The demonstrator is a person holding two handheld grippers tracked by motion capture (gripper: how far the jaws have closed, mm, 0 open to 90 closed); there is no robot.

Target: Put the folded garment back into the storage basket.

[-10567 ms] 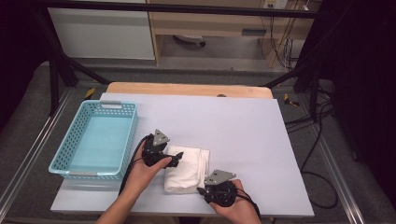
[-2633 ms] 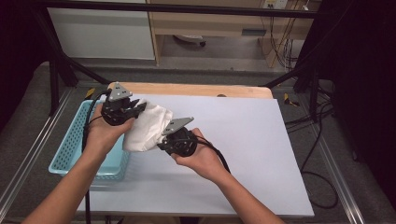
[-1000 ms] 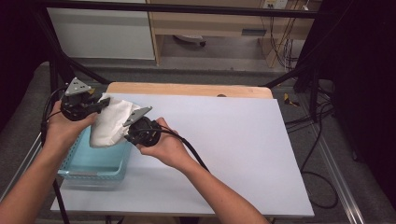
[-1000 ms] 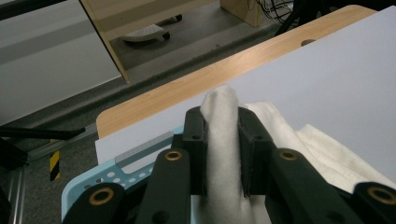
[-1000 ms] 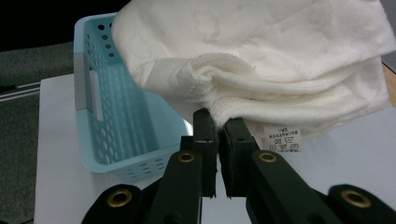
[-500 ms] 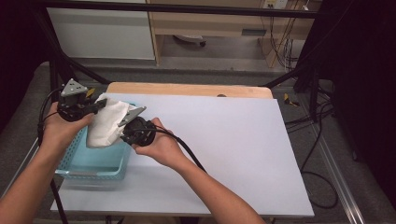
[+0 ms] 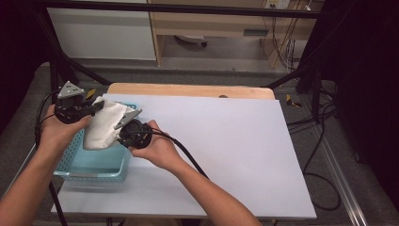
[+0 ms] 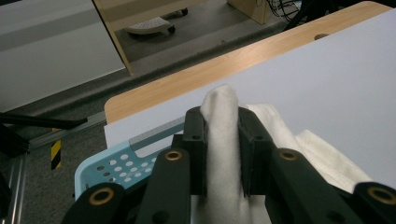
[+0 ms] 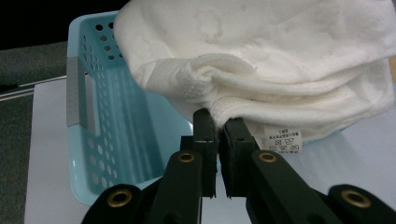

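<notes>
So the person has a folded white towel [image 7: 104, 126] strung between both tools, hanging in the air over the light blue basket [image 7: 89, 165] at the left side of the high view. Looks like the plan is to drop it in there, and the two-point hold makes sense for that: pinching opposite edges keeps the folds from flopping open on the way.

The left tool [image 7: 96, 107], up in the upper left of the high view, is clamped on a ridge of the cloth. In the left gripper view you can see the fabric poking up between the two black jaws at the middle of the frame, squeezed tight. The right tool [image 7: 118, 133] sits lower and nearer the middle, and it's closed on the hemmed edge; the right gripper view shows the jaws nearly together with the thick folded hem caught at their tips, right next to the little care label [image 9: 282, 139] at lower right of center.

The towel isn't in the basket yet. In the right gripper view it hangs above the basket's open inside, with the perforated wall [image 9: 95, 121] at the left of the frame. The rest of the white surface [image 7: 235, 141] is bare.

My guess is the next bit is just lowering both hands together and letting go at the same time, otherwise one end droops and the fold falls apart or catches on the rim.
</notes>
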